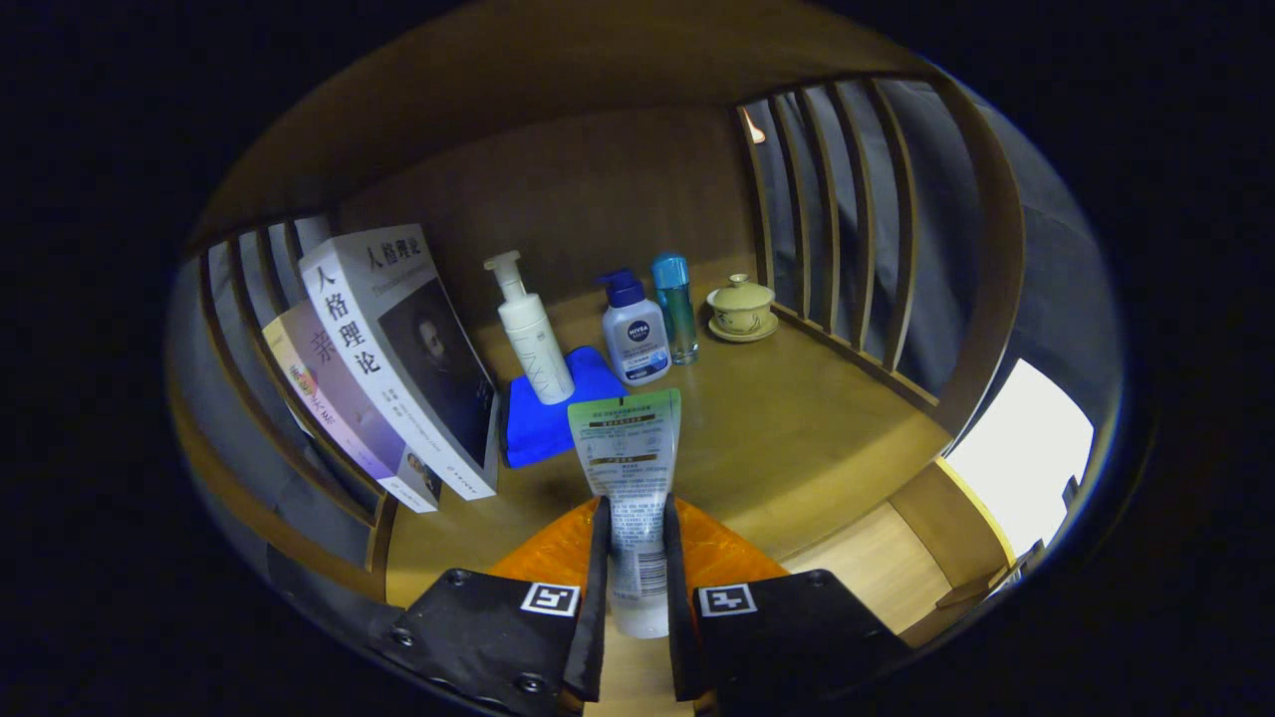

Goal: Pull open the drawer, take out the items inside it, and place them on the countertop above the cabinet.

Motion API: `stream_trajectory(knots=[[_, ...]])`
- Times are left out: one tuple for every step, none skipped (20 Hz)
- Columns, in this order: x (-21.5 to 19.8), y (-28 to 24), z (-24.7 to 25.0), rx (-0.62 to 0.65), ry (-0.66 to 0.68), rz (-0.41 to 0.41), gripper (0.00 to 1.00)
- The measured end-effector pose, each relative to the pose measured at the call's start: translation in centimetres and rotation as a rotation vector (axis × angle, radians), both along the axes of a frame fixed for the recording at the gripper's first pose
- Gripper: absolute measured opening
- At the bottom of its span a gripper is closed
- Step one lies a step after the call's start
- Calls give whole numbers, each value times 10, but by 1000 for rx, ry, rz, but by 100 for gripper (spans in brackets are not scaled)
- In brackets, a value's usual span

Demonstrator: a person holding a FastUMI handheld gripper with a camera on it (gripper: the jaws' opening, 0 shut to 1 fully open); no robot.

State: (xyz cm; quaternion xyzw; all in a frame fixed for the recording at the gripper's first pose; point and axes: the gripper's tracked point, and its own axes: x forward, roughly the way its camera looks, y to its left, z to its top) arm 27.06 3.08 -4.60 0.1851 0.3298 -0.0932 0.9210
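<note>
A soft green-and-white plastic squeeze tube [630,468] is pinched between both fingers of the gripper [635,568], held out over the wooden countertop [797,438], just short of a folded blue cloth [543,413] and a white pump bottle [531,334]. It's probably light and squashy, kinda slick too, so it's best gripped mid-body and not squeezed hard.

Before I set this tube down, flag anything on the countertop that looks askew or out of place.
The claw is shut on the tube. Left of it, two books lean tilted against the slatted side rail rather than standing upright. The white pump bottle stands on a blue cloth. Nothing looks spilled or damaged.
</note>
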Motion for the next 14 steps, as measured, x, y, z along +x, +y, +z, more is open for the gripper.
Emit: stream_trajectory(knots=[[4, -2, -3, 3, 15, 10, 29], [9, -3, -9, 8, 41, 22, 29], [12, -3, -15, 10, 63, 32, 29], [16, -3, -20, 21, 75, 40, 29], [21, -3, -23, 29, 78, 50, 29], [24, -3, -25, 29, 76, 65, 29], [27, -3, -26, 31, 79, 79, 29], [28, -2, -27, 31, 82, 92, 29], [32, 0, -26, 37, 69, 106, 29], [36, 2, -28, 44, 57, 117, 29], [37, 5, -28, 44, 50, 130, 35], [38, 2, -25, 28, 32, 126, 41], [40, 3, -21, 28, 12, 130, 46], [42, -1, -20, 9, -4, 125, 52]])
